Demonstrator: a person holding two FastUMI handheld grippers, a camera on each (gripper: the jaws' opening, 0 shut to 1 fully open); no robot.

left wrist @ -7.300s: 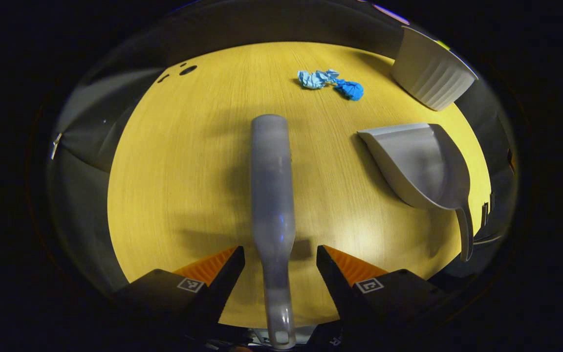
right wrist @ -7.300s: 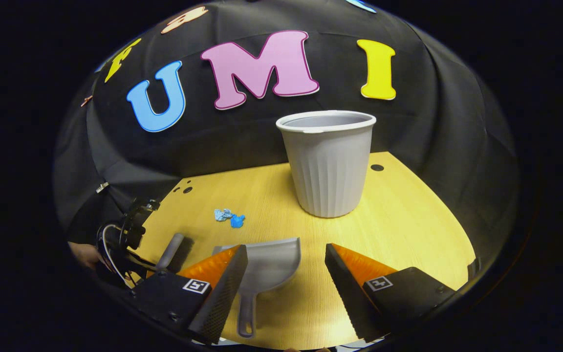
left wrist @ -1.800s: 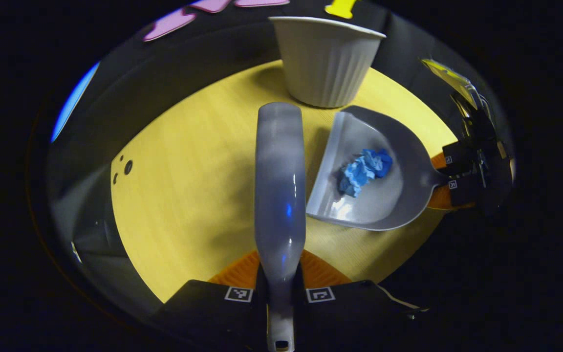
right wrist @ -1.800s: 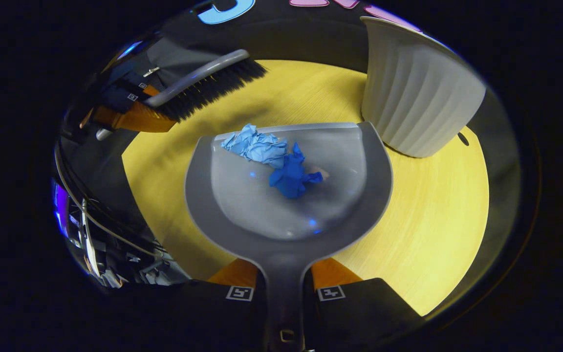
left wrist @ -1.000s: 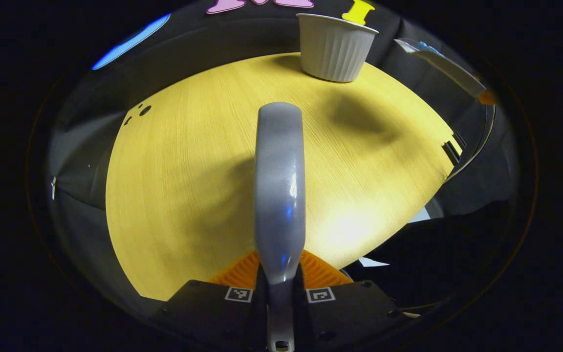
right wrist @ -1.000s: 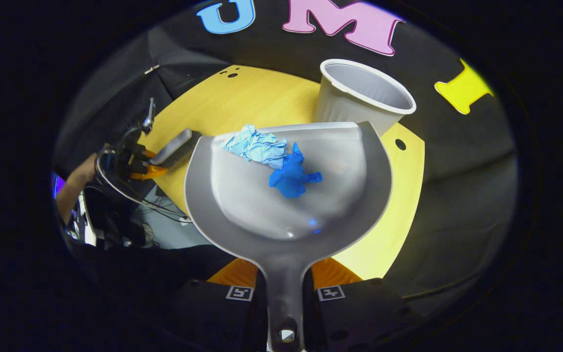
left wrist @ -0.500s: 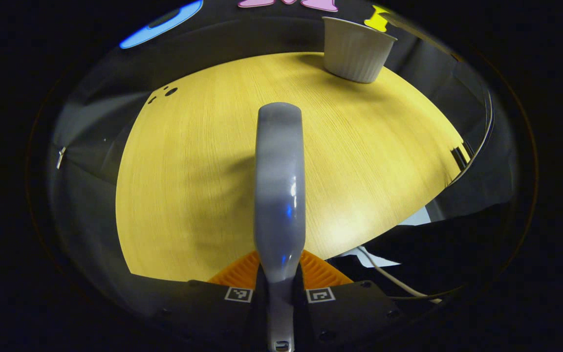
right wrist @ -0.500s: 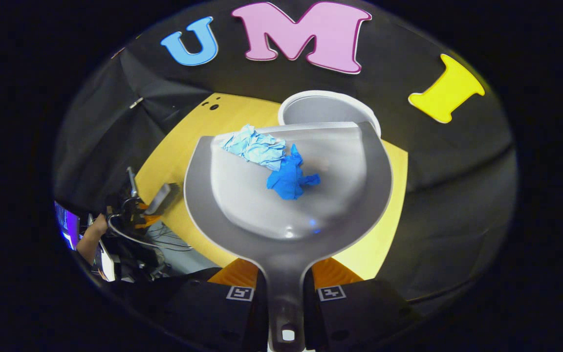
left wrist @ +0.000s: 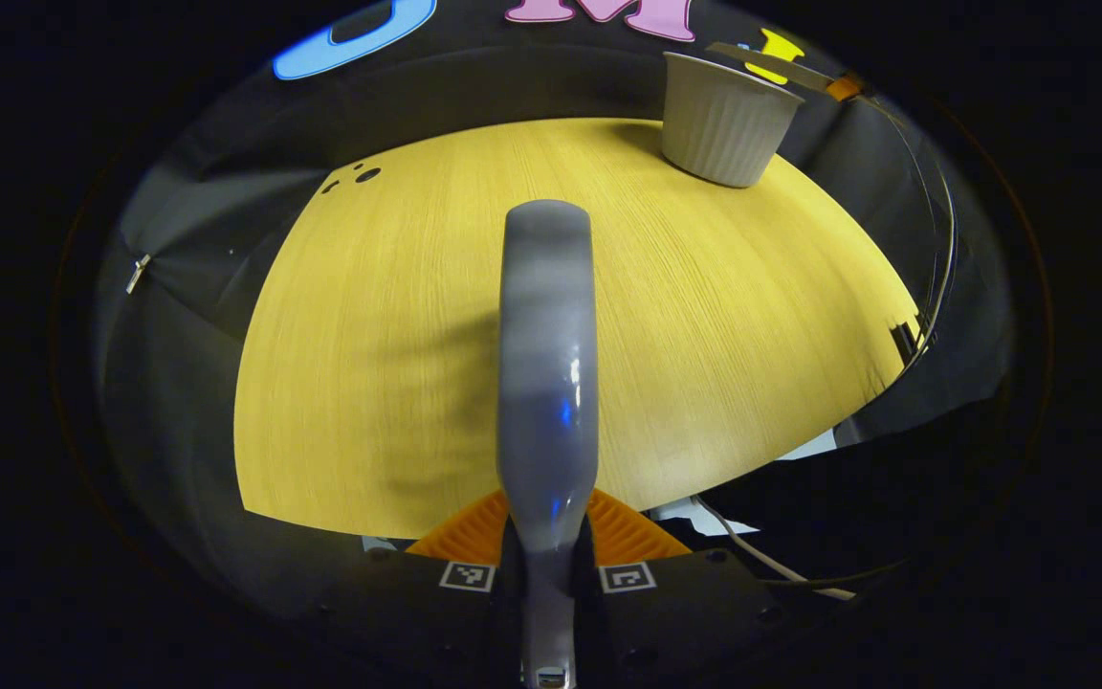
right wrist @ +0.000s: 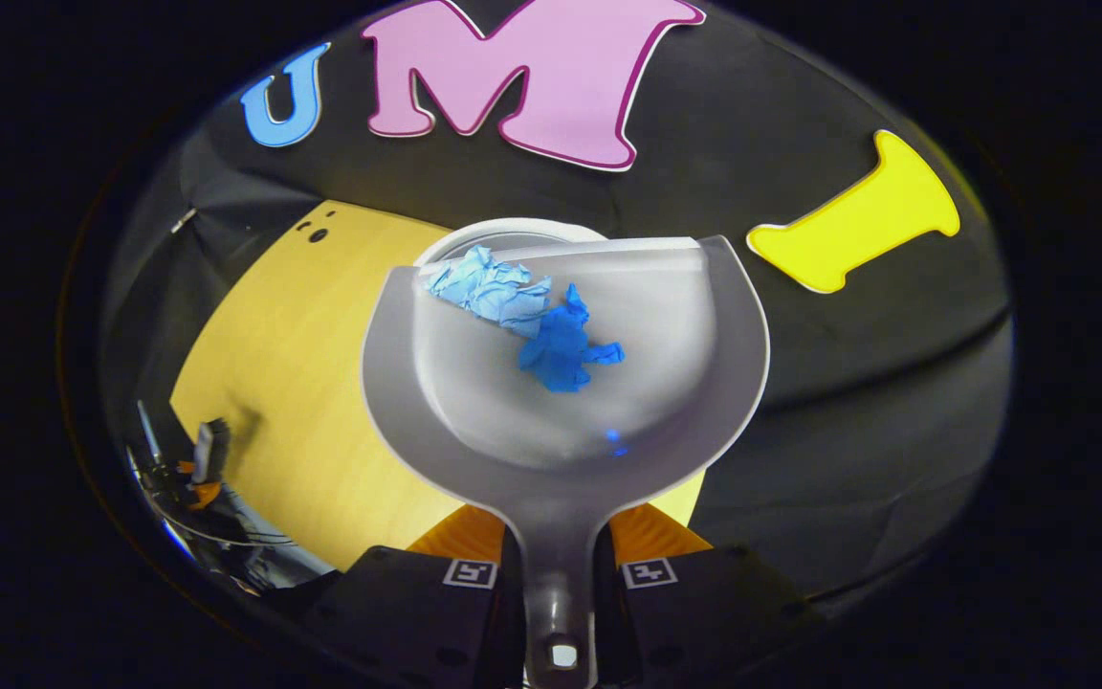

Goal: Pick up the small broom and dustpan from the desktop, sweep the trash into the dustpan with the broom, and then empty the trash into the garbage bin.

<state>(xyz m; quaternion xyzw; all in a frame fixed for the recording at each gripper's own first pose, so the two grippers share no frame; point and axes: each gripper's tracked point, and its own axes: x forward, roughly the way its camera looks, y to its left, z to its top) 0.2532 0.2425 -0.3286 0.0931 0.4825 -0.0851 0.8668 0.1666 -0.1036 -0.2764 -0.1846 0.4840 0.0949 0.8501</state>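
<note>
We are holding the dustpan (right wrist: 565, 450), carrying crumpled blue paper (right wrist: 524, 311), over the garbage bin (right wrist: 513, 233), its handle clamped in our right gripper (right wrist: 556, 560). Our left gripper (left wrist: 548, 550) is clamping the broom (left wrist: 547, 364) above the desktop (left wrist: 398, 316).

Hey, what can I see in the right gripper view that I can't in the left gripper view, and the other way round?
Right gripper view: the right gripper shut on the dustpan handle, with light and dark blue paper scraps lying in the pan, held above the bin and its open mouth. Left gripper view: the left gripper shut on the broom handle, close up, and the bin's ribbed side. Both: yellow table, bin, broom.
</note>
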